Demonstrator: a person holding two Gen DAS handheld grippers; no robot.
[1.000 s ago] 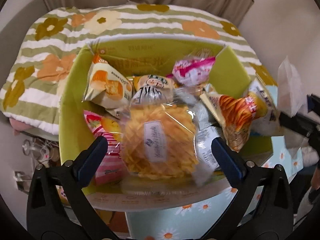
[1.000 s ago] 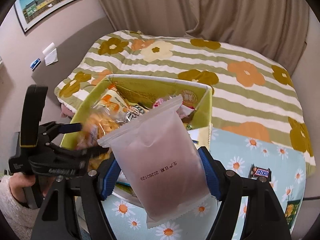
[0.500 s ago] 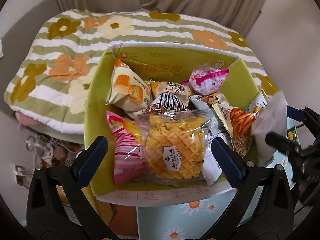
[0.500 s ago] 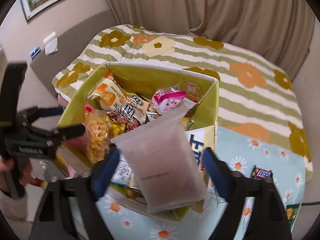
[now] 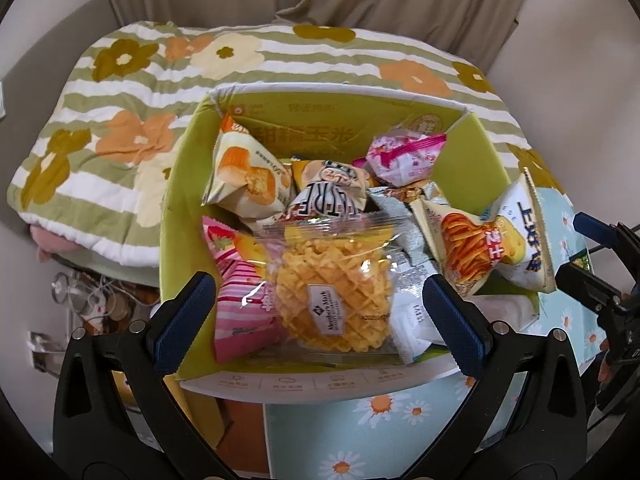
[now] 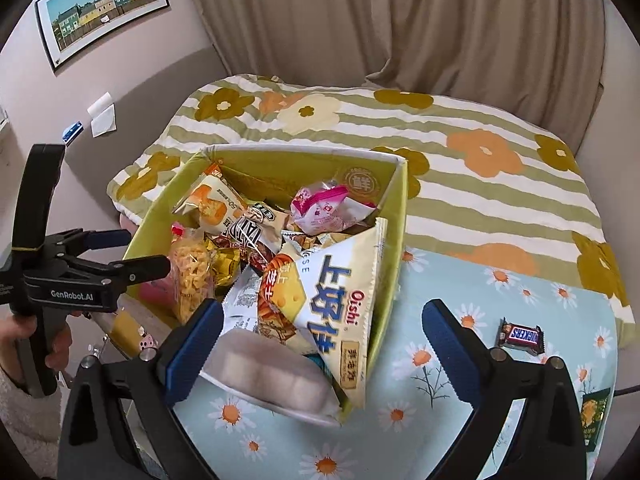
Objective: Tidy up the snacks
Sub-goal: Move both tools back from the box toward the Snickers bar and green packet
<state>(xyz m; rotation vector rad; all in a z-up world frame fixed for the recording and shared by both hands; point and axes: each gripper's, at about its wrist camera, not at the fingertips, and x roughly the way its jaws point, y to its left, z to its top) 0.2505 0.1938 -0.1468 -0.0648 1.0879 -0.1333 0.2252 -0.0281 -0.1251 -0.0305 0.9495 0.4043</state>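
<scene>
A green cardboard box point(image 5: 176, 184) point(image 6: 394, 216) is full of snack packs. A clear bag of yellow waffle snacks point(image 5: 334, 300) lies near the box's front, in front of my open, empty left gripper point(image 5: 320, 320). My right gripper point(image 6: 322, 340) is open and empty. A frosted whitish pack point(image 6: 276, 372) lies at the box's near corner beside its left finger, under a big Oishi chip bag point(image 6: 340, 300) point(image 5: 516, 236). A Snickers bar point(image 6: 522, 336) lies on the daisy tablecloth point(image 6: 480, 280).
A green snack pack point(image 6: 594, 416) lies at the table's right edge. A bed with a striped floral quilt point(image 6: 460, 120) lies behind the box. The left gripper shows in the right wrist view point(image 6: 120, 252), the right gripper in the left wrist view point(image 5: 600, 264).
My left gripper released the waffle bag into the box and drew back. My right gripper carried the frosted pack to the box, opened and let it drop at the near corner.
</scene>
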